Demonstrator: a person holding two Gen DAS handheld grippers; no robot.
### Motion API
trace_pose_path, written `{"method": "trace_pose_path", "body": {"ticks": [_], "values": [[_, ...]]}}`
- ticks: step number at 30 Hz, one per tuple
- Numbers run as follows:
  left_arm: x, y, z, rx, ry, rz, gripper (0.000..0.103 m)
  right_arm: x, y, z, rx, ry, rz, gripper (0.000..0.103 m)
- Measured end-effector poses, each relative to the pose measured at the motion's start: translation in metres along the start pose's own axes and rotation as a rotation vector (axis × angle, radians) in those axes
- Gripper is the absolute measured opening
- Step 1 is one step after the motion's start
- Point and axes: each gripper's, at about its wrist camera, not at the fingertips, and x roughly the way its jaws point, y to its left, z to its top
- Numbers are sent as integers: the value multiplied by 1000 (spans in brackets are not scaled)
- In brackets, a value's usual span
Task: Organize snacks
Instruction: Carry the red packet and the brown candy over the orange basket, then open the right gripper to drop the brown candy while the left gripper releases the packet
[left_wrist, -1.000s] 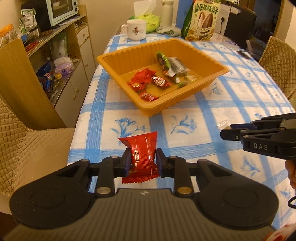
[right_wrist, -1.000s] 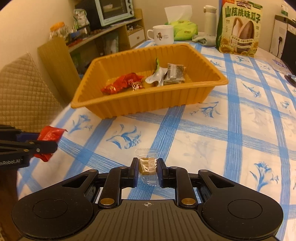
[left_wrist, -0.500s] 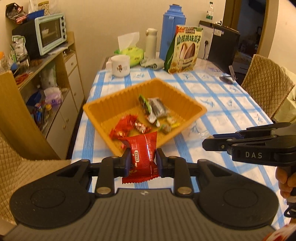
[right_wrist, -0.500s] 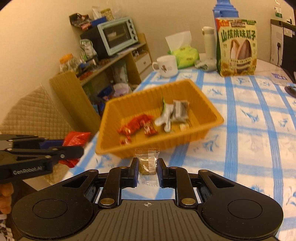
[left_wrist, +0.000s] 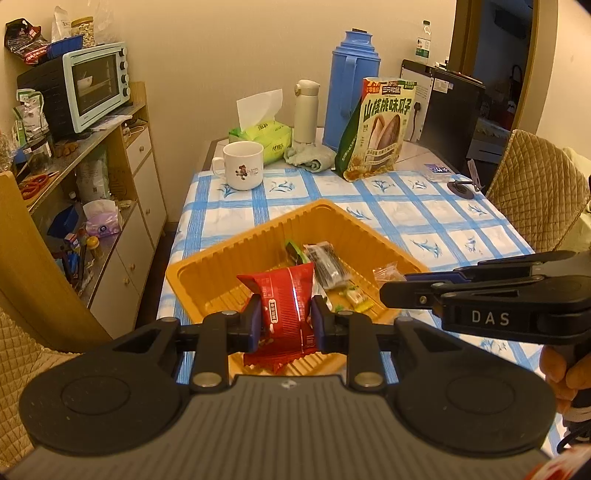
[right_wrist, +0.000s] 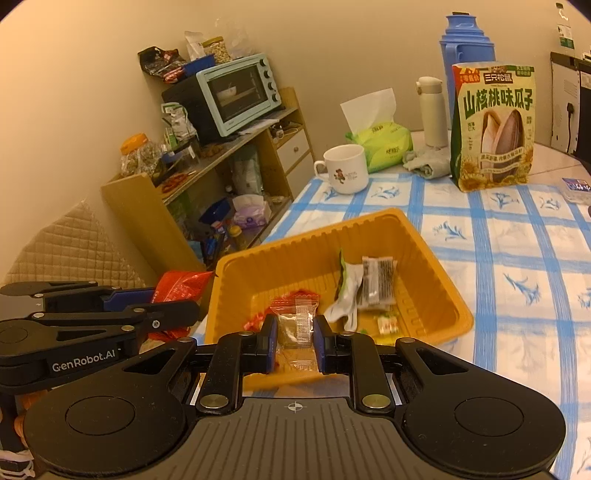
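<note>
Nearest to me, my left gripper (left_wrist: 285, 325) is clamped on a red packet (left_wrist: 286, 314), the pads pinching it at both sides so it stands upright between them, crinkled bottom edge hanging below. My right gripper (right_wrist: 294, 341) is closed tight on a small clear sachet (right_wrist: 295, 325) with something brown inside, held upright too. From the left camera I see the right gripper side-on, to the right, my hand (left_wrist: 563, 373) wrapped round its handle. Both packets sit in front of the near rim of the orange tray (right_wrist: 450, 306), which lies on the blue-checked cloth (right_wrist: 524, 258). In the tray, red wrappers (right_wrist: 295, 295) lie toward the left, a dark striped bar (right_wrist: 376, 284) and a green-and-white pack (right_wrist: 345, 291) toward the middle, a few little candies (right_wrist: 386, 323) near the front wall. Further along the table there's a white mug (right_wrist: 345, 173), a green tissue pack (right_wrist: 380, 142), a crumpled grey cloth (right_wrist: 424, 162) and a tall seed bag (right_wrist: 493, 129). Behind those, a cream flask (right_wrist: 432, 110) and a blue thermos (right_wrist: 467, 51). Off to the left, a wooden shelf unit (right_wrist: 155, 206) carries a mint toaster oven (right_wrist: 236, 92)
</note>
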Motion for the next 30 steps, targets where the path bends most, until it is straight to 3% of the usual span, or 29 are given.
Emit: {"method": "trace_pose_path", "body": {"ticks": [10, 30], "values": [[30, 14, 19, -4, 15, -5, 25, 38, -9, 20, 17, 63, -20, 21], [65, 34, 12, -27, 84, -16, 25, 96, -21, 10, 44, 182, -48, 21]]}}
